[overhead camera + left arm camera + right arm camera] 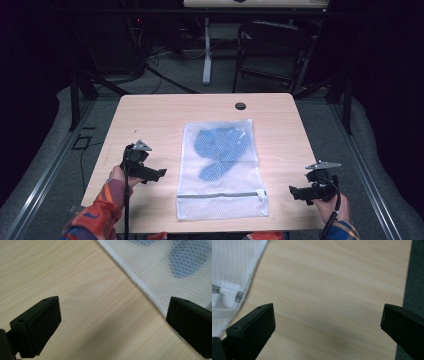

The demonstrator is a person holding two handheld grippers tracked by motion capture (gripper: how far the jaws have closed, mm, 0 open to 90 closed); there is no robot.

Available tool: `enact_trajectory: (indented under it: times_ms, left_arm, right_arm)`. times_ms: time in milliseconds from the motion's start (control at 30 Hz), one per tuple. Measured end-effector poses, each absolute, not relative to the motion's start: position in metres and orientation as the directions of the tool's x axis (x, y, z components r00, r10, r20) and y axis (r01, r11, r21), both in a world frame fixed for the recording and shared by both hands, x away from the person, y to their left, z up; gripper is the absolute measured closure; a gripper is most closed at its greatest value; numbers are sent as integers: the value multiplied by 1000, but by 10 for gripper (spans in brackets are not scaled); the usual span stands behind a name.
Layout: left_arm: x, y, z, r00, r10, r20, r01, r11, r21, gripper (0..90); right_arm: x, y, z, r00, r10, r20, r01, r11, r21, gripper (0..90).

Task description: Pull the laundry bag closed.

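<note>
One white mesh bag [221, 170], zipped, shows blue cloth [220, 147] inside.

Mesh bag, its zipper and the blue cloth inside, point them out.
mesh bag [222, 127], high view, far white edge
zipper [220, 195], high view, middle of grey strip
blue cloth [220, 142], high view, centre of fabric

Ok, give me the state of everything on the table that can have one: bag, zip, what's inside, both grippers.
mesh bag: flat on the table, nothing touching it.
zip: looks closed along its length.
blue cloth: inside the bag, bunched in its far half.
left gripper: open, nothing between its jaws, left of the bag.
right gripper: open, nothing between its jaws, right of the bag.
</note>
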State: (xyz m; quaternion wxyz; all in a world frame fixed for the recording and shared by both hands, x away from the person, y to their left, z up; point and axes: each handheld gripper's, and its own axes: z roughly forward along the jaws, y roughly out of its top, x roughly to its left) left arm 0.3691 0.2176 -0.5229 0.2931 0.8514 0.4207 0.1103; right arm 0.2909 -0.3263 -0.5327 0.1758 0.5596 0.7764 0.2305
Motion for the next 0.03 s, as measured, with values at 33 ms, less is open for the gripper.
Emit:
enact_trajectory:
  times_ms: [33]
  left_arm:
    - [372, 219, -525, 616, 784, -69, 667, -473, 575, 0]
  right_arm:
    - [293, -327, -537, -313, 950, -6, 801, 267, 536, 0]
